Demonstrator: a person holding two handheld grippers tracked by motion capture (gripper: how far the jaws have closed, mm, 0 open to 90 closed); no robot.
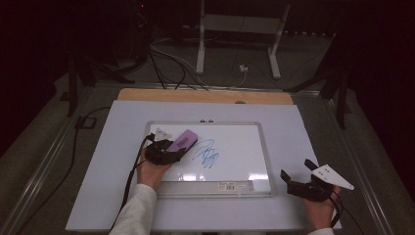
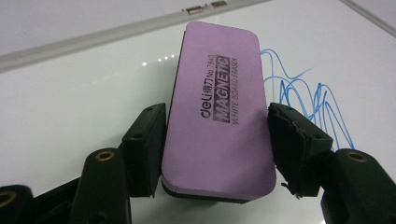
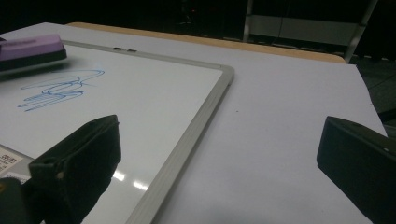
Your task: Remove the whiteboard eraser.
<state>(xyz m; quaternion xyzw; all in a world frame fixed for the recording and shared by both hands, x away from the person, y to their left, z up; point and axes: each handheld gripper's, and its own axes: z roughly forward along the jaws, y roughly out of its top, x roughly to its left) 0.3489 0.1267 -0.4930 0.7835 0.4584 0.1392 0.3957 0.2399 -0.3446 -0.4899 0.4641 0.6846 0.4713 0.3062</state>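
The left gripper (image 2: 217,133) has its jaws closed on both long sides of the purple magnetic whiteboard eraser (image 2: 219,107) and holds it over the whiteboard (image 1: 235,147), just beside the blue scribble (image 1: 208,154). The scribble looks complete, so I judge that the wiping has not begun; all of it is left to erase. The right gripper (image 1: 298,172) rests on the worktop (image 1: 303,132) right of the board, its jaws wide apart and holding nothing. No container is on the worktop.
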